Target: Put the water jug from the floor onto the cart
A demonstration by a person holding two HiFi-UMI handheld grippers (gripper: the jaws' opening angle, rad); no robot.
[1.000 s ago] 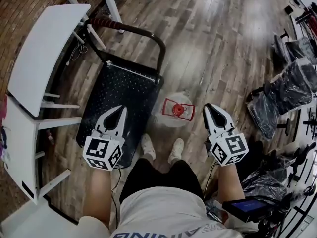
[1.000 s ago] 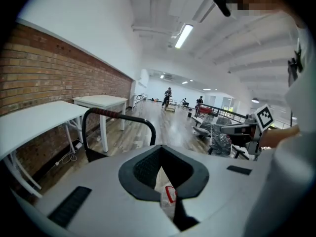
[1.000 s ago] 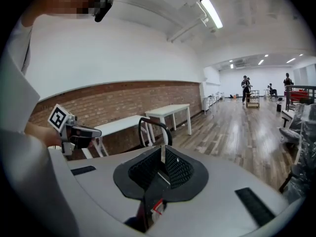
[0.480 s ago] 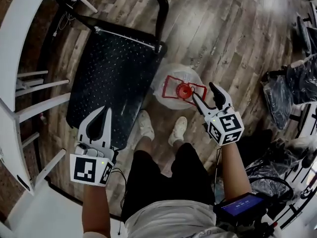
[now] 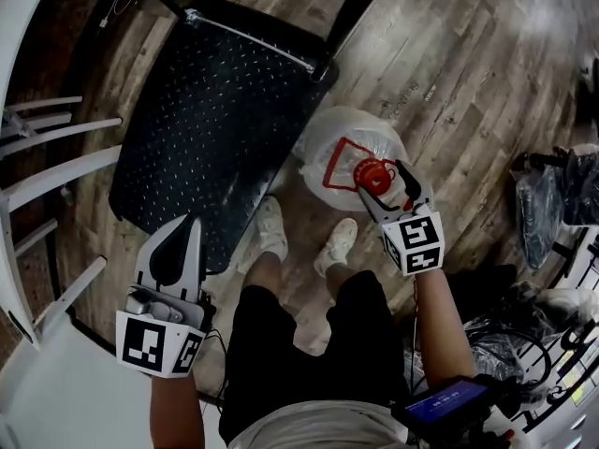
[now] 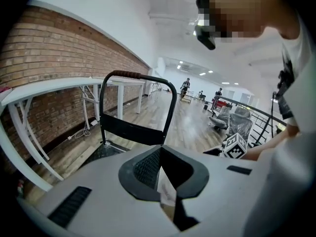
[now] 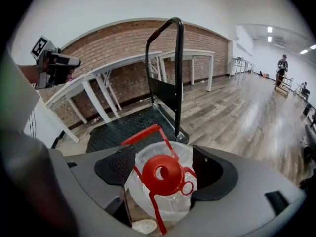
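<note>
A clear plastic water jug (image 5: pixel 325 137) with a red cap and a red carrying handle stands upright on the wooden plank floor (image 5: pixel 449 64). It is off the deck of the black flat cart (image 5: pixel 206 129), just beside the deck's right edge and near the corner where the black push-handle post rises. The right claw (image 5: pixel 386 183) points down at the jug's top. Its jaws have just been opening and now stand wide, with the red cap between them; in the right gripper view the right claw (image 7: pixel 161 166) frames the cap, and neither pad is seen pressing on it. The left claw (image 5: pixel 185 224) hangs lower in the head view, over the near edge of the cart's dimpled deck. In the left gripper view the left claw (image 6: pixel 161 147) has its tips closed together, with nothing between them. The person's two white shoes (image 5: pixel 271 234) stand on the floor just on the near side of the jug, the left one against the deck's edge. White tabletops (image 5: pixel 21 36) on thin white legs run close along the cart's far side, by the brick wall. Beyond the jug, to the right, a broad stretch of floor lies open, reaching towards plastic-wrapped chairs (image 5: pixel 557 190).
</note>
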